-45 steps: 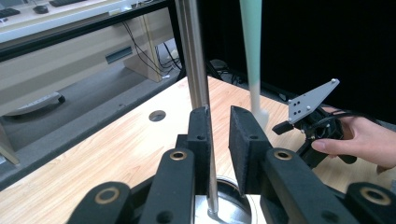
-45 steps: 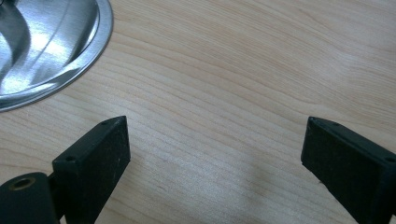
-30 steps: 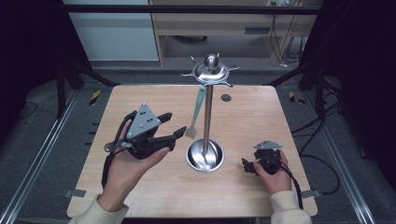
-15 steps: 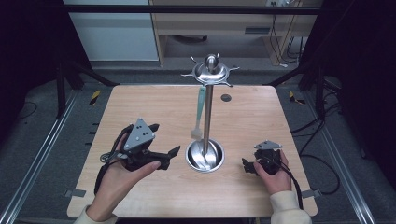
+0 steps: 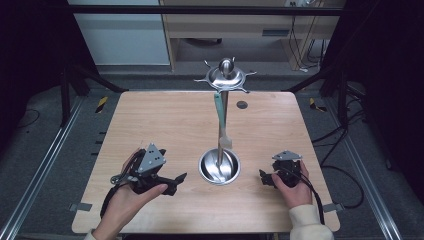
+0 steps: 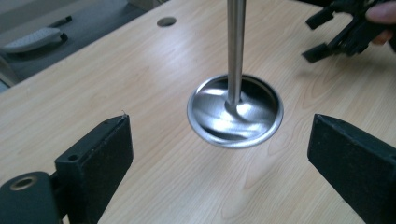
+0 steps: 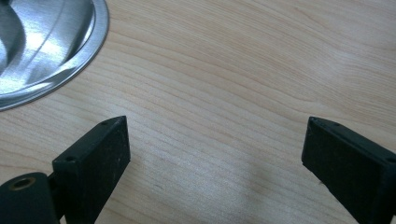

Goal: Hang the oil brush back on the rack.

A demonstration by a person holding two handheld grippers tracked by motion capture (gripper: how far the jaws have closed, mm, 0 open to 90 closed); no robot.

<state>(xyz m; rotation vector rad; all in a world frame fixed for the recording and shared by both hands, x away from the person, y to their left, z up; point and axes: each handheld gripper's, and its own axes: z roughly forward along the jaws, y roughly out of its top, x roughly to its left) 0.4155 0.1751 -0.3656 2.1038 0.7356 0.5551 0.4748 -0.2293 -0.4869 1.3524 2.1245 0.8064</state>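
Pulled back toward the bench's near-left corner since a second ago, the left gripper [image 5: 172, 181] rests with jaws spread wide and empty; the right gripper [image 5: 267, 179], also gaping, sits near the near-right edge. Between them the metal stand [image 5: 220, 165] carries a spatula [image 5: 220, 116] hanging from its top ring, and a careless reach could knock the pole and swing the spatula off.

Between the grippers stands the rack [image 5: 220, 125]; table [image 5: 165, 120] beyond looks bare.

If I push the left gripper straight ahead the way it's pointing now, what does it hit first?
Most likely the round steel base of the stand: it lies centred ahead between the open jaws of the left gripper, with bare table before it. Its rim comes first, then the upright pole.
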